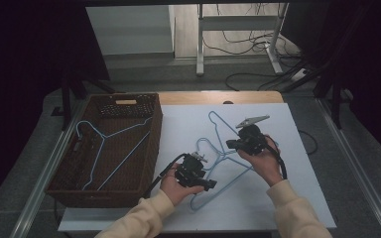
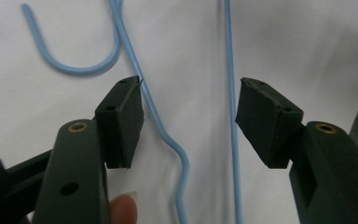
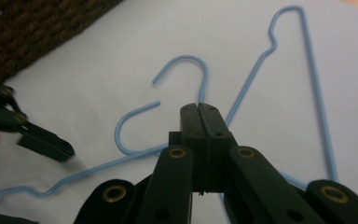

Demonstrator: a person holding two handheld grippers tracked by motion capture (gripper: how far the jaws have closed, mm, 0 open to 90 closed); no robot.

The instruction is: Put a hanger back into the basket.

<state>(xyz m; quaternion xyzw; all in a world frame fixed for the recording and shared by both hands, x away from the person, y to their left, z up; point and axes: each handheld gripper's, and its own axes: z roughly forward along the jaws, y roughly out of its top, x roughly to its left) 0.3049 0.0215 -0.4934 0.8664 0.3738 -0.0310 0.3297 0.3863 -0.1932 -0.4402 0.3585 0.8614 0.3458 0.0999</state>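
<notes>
One blue hanger [image 1: 110, 148] in wicker basket [image 1: 151, 148]. Two left on desk [image 1: 297, 163]: my right fingers [image 3: 200, 122] clenched on nearer hanger's neck [image 3: 202, 91]; left fingers [image 2: 189, 119] released, straddling other hanger's wire [image 2: 161, 126].

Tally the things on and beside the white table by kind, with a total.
Blue wire hangers: 3, one in the basket, two on the table
Brown woven basket: 1
Total: 4
</notes>
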